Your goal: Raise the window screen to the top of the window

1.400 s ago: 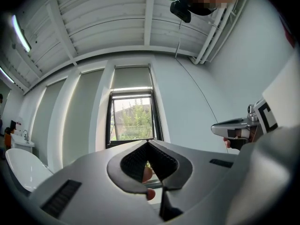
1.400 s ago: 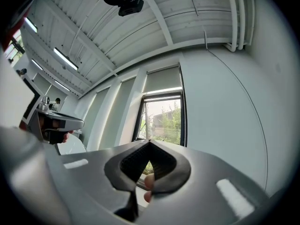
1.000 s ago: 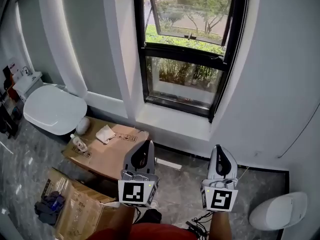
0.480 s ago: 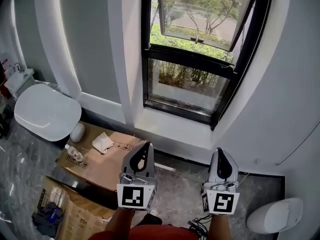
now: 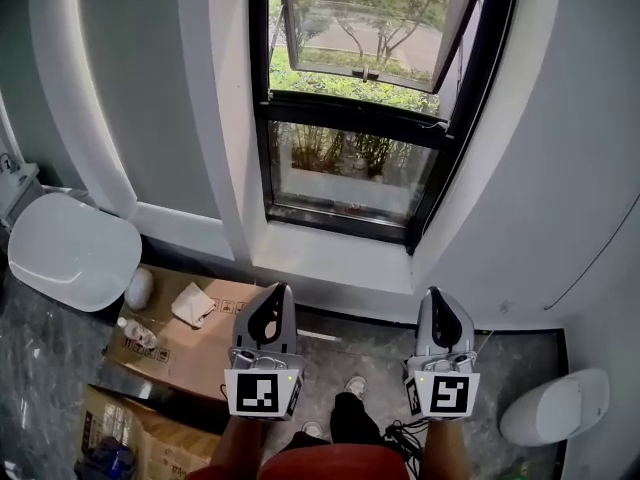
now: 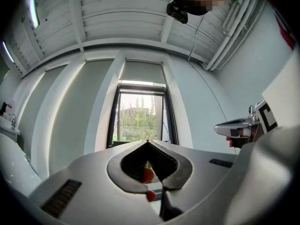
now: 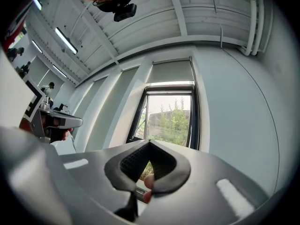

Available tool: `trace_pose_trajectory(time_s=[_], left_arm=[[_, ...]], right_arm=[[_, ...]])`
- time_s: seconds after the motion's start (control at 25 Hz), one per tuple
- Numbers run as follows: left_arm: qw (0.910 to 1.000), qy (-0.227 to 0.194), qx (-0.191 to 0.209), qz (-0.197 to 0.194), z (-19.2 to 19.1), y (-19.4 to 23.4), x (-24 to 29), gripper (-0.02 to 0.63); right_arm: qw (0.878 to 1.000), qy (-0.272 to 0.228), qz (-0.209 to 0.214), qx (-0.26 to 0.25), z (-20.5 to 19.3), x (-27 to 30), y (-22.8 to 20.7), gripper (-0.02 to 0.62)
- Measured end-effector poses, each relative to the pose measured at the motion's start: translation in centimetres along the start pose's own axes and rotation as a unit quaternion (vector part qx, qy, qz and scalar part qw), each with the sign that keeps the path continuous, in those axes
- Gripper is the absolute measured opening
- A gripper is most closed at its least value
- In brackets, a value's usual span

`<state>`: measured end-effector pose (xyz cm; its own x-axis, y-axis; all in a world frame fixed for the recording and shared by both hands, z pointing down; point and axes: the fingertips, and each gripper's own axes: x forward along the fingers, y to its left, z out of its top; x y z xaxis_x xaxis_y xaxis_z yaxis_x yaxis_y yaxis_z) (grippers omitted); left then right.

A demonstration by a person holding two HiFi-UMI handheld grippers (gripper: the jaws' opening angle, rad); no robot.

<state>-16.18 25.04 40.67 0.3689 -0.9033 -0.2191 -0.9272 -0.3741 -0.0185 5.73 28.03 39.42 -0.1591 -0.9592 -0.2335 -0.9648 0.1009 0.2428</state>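
Note:
The black-framed window (image 5: 350, 158) stands ahead in the head view, its upper sash (image 5: 365, 28) swung outward over greenery. A grey panel (image 6: 140, 72) sits above the glass in the left gripper view and shows again as the grey panel (image 7: 173, 72) in the right gripper view; whether it is the screen I cannot tell. My left gripper (image 5: 272, 292) and right gripper (image 5: 438, 294) are held side by side short of the white sill (image 5: 330, 260), both pointing at the window. The left gripper (image 6: 148, 141) and right gripper (image 7: 149, 142) are both shut, with nothing between the jaws.
A flat cardboard box (image 5: 190, 333) with a cloth (image 5: 190, 306) and a small bottle (image 5: 135, 332) lies at the lower left. A white toilet lid (image 5: 70, 248) is beyond it. A white fixture (image 5: 555, 408) stands at the lower right, and cables (image 5: 400, 434) lie by the person's shoes (image 5: 355, 386).
Both grippers have moved closer to the window, staying side by side and shut. The sill now lies just beyond their tips, and the box and toilet have slid toward the left edge.

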Motion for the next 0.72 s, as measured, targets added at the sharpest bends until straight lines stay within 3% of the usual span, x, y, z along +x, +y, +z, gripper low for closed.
trace_pose_trajectory(time_s=[0.44,0.72], left_arm=[[0.9999,0.015,0.006,-0.005,-1.5,1.0,5.1,0.005],[0.9995,0.026,0.016,-0.010,-3.3,0.6,10.6,0.005]], right_arm=[[1.000,-0.010,-0.018,0.017,-1.9,4.7,-1.9,0.008],[0.999,0.001,-0.035,0.037,-5.0,8.5,-5.7,0.009]])
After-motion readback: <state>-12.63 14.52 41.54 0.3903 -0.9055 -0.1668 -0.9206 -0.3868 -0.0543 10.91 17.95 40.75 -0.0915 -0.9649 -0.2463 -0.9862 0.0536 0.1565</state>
